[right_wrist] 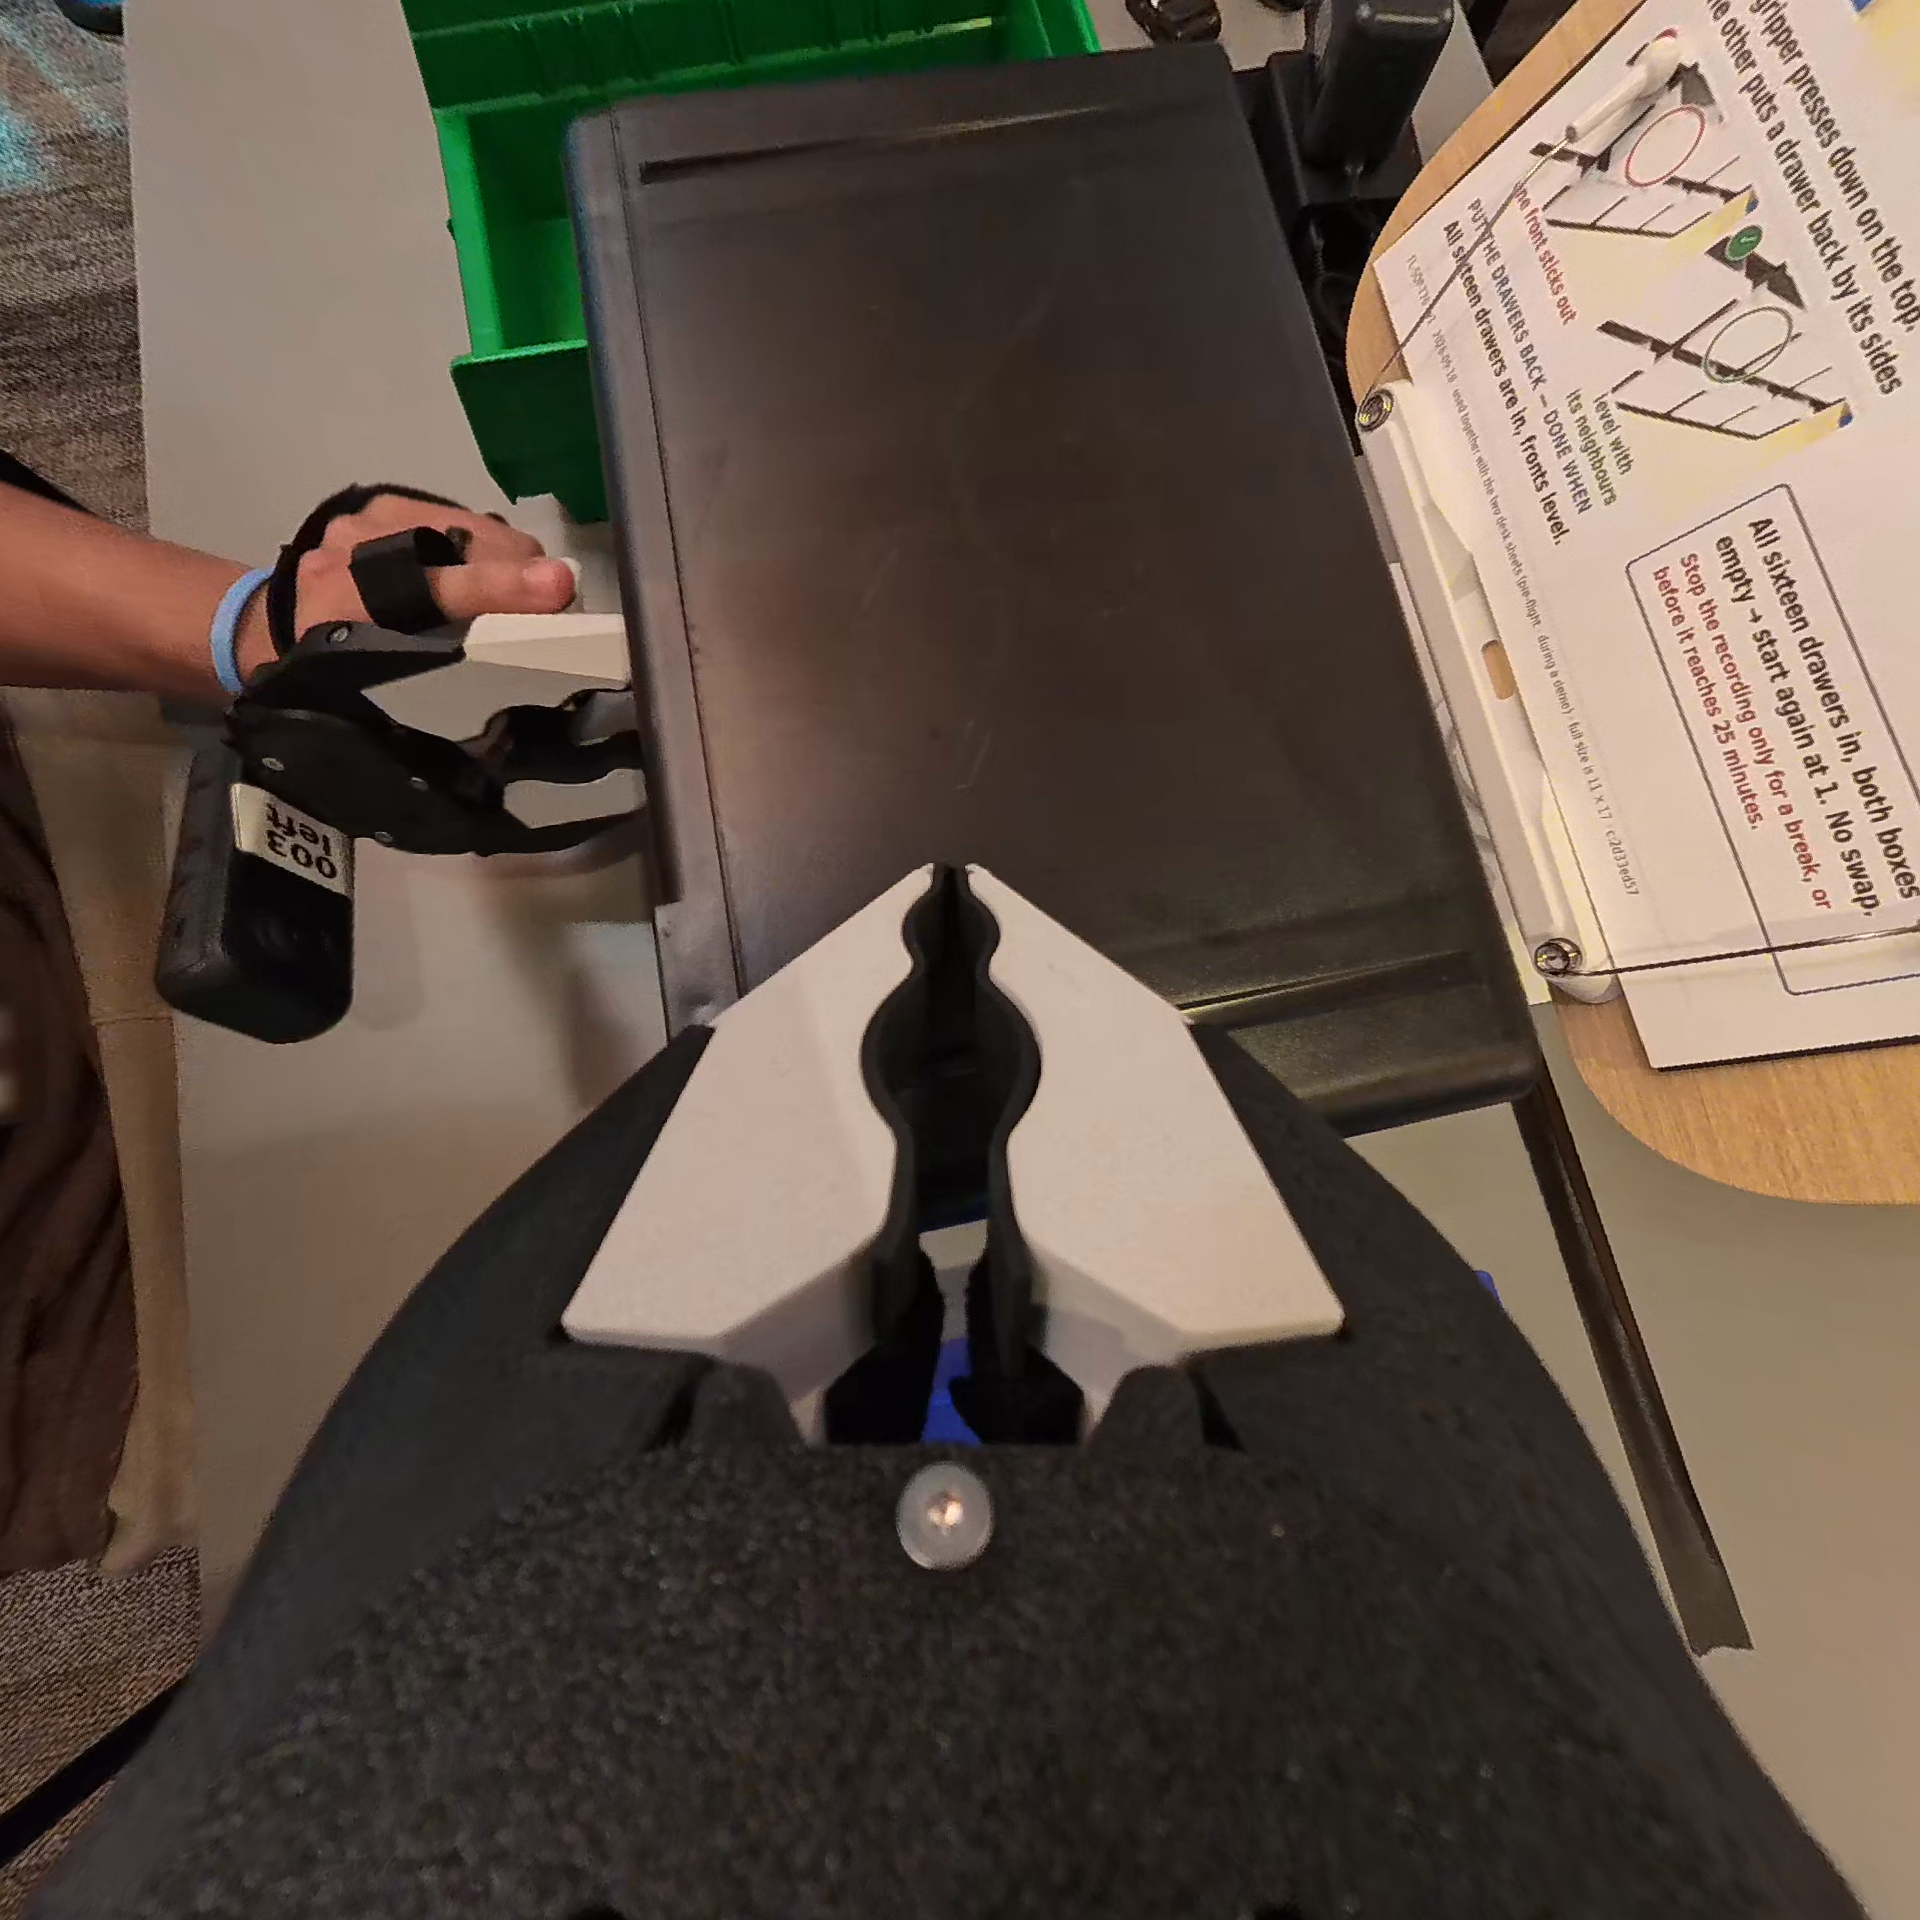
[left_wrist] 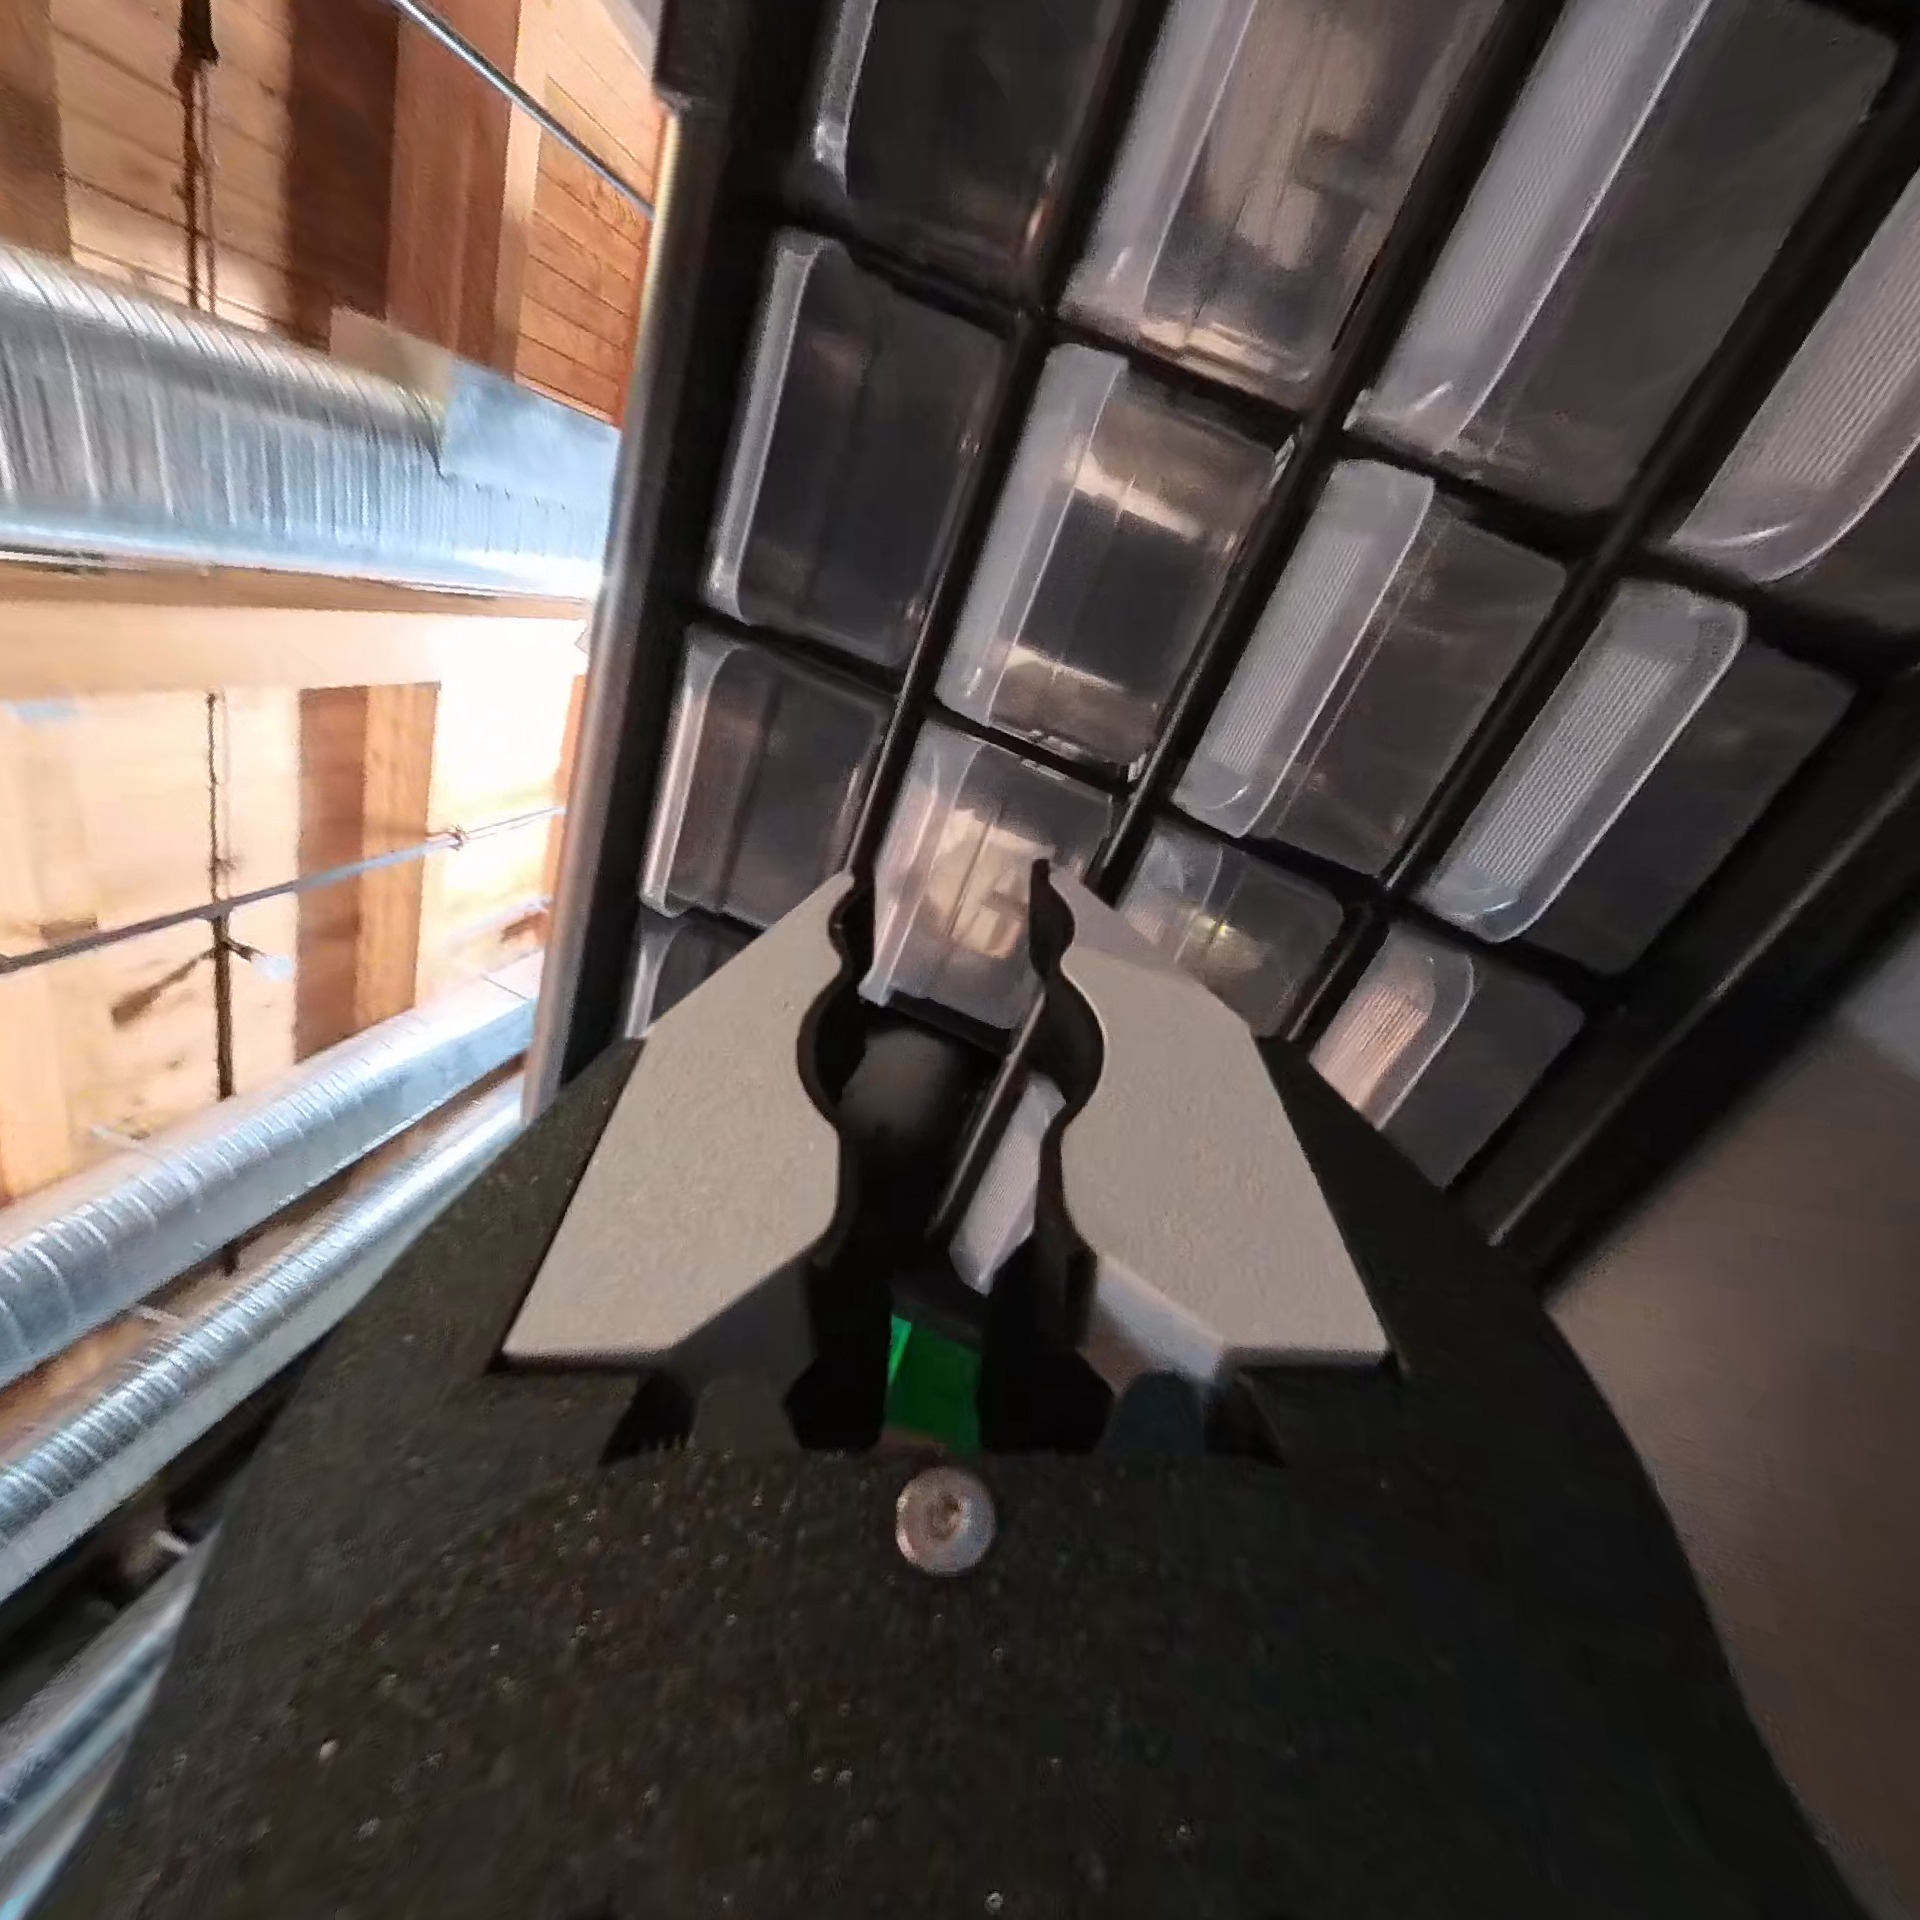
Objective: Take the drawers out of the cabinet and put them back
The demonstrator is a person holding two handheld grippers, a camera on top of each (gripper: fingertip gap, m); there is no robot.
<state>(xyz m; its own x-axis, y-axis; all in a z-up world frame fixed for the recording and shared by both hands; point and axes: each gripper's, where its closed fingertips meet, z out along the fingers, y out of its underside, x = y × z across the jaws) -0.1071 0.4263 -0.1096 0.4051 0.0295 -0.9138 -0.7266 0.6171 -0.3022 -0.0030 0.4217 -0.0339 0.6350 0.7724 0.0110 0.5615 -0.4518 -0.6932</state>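
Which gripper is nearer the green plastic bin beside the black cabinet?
Left. The left gripper is at the black cabinet's front, just below the green plastic bin. The right gripper, shut, sits over the cabinet's top, farther away.

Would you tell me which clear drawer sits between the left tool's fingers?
The drawer in the second column from the cabinet's left edge, directly ahead of the left tool; its neighbours sit outside the fingers.

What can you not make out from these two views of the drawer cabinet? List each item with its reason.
- Left wrist view: whether the left gripper grips a clear drawer; its fingers cover the handle.
- Right wrist view: the drawer fronts; only the cabinet top shows.
- Right wrist view: whether the shut right gripper presses the top.
- Right wrist view: the green bin contents, cut off by the edge.
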